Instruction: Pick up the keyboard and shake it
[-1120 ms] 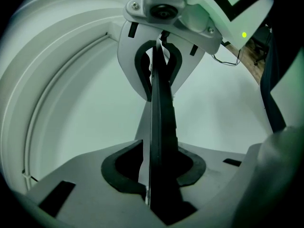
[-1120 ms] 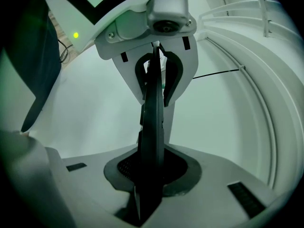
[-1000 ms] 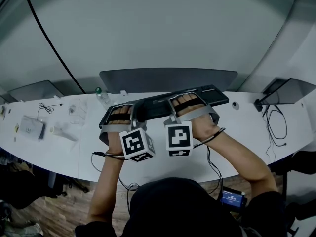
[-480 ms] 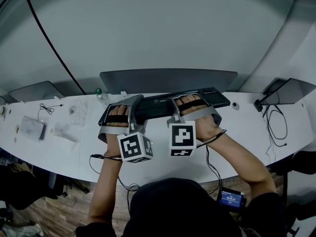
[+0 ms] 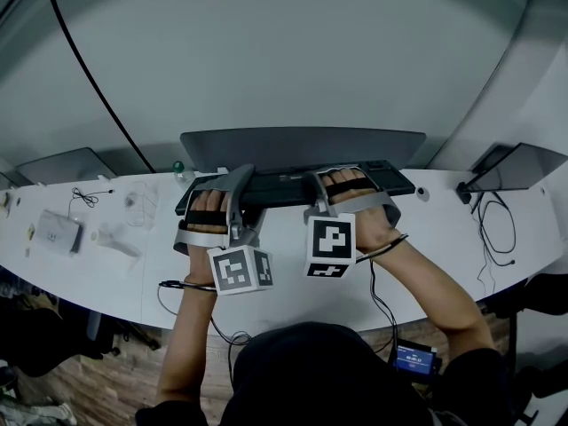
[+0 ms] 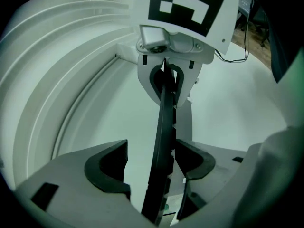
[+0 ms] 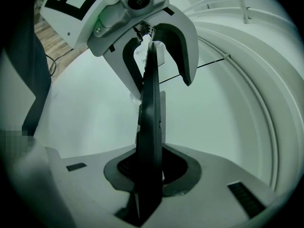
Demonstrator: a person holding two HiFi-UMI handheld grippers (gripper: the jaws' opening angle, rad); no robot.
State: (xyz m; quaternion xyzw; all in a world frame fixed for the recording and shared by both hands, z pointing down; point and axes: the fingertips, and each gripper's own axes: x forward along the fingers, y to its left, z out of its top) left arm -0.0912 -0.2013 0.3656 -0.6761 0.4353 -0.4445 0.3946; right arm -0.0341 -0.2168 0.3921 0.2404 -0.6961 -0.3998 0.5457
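One black keyboard (image 5: pixel 293 187) is the centre of the scene, held lengthwise across the person's front above the white desk (image 5: pixel 444 229), its long edge running roughly level.

The right gripper (image 5: pixel 342 183) holds the keyboard right of its middle. In the right gripper view the keyboard (image 7: pixel 149 127) stands edge-on in the right gripper (image 7: pixel 149 175), and both dark pads are closed tight against it.

The left gripper (image 5: pixel 228 181) sits at the keyboard's left end. In the left gripper view the keyboard (image 6: pixel 163 141) passes between the jaws of the left gripper (image 6: pixel 152 165), which have just been opening and now stand wide. There is a clear gap on one side, and the other pad lies just beside the keyboard without clamping it.

Each gripper's marker cube, left (image 5: pixel 240 269) and right (image 5: pixel 333 245), sits on the near side of the keyboard, towards the person.

Just behind the keyboard stands a wide dark grey panel (image 5: pixel 302 145). Beyond the keyboard's left end are a small green-capped bottle (image 5: pixel 177 165) and, farther out, a flat white device (image 5: pixel 55 229) and a thin black cord (image 5: pixel 84 192). Beyond its right end, a tangle of black cables (image 5: pixel 497 224) lies below a dark slanted screen (image 5: pixel 519 162).
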